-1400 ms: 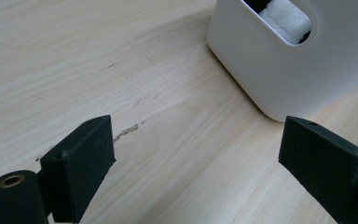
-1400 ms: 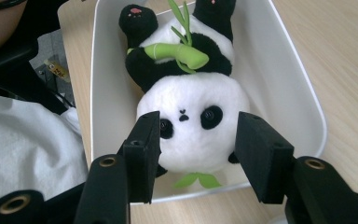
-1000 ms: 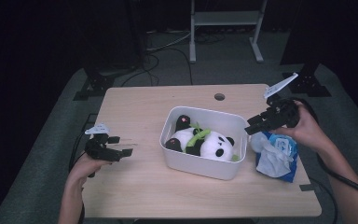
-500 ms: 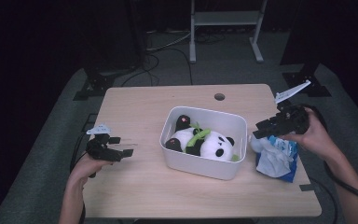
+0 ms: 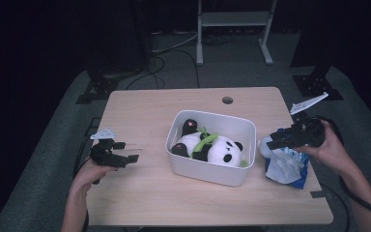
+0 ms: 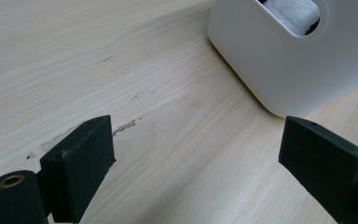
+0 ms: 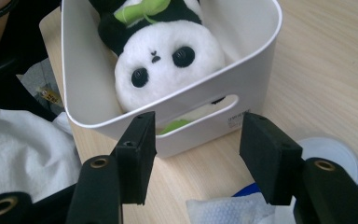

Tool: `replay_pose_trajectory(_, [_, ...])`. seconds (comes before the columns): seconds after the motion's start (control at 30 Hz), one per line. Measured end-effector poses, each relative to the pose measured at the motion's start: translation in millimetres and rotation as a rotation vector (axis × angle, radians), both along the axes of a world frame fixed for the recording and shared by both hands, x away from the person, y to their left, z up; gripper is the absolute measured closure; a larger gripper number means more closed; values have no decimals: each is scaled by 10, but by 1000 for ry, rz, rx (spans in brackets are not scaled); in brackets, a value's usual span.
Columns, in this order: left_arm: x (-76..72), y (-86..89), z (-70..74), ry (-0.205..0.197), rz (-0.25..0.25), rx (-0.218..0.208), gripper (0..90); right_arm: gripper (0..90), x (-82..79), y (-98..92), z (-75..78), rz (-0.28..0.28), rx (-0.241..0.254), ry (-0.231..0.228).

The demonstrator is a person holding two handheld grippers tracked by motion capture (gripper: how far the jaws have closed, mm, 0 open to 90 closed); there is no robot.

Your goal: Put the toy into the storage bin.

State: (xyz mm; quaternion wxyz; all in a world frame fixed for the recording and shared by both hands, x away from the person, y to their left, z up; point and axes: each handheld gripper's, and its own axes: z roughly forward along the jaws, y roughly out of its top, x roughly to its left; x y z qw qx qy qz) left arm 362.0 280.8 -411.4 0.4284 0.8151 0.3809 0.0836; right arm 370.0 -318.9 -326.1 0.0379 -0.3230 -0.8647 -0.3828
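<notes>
So the right gripper [image 5: 274, 143] is hanging over the blue-and-white wipes packet [image 5: 286, 166], jaws just opening, nothing between them. The black-and-white plush panda [image 5: 212, 147] is lying in the white plastic bin [image 5: 207, 169]. Left gripper [image 5: 129, 152] is sitting wide, gripping nothing, above the pale wooden table [image 5: 149, 203].

The left gripper [image 5: 128, 152] sits low at the table's left edge in the high view, held in the left hand [image 5: 89, 171], with its forearm coming in from the bottom edge. Its jaws stand wide apart, nothing between them. The right gripper [image 5: 274, 141] (gripped in the right hand [image 5: 329, 147]) points leftward, its jaws parted and just now widening, with nothing clamped.
</notes>
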Motion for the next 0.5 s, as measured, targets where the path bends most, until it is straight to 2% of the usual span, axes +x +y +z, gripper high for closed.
replay_pose_trajectory(0.27, [-5,-11,14,-5,-6,5,91,430,-51,-67,-140,-20,12,14])
replay_pose_trajectory(0.5, [-11,-33,23,-7,-13,7,91,424,-124,-145,-204,-43,32,10])
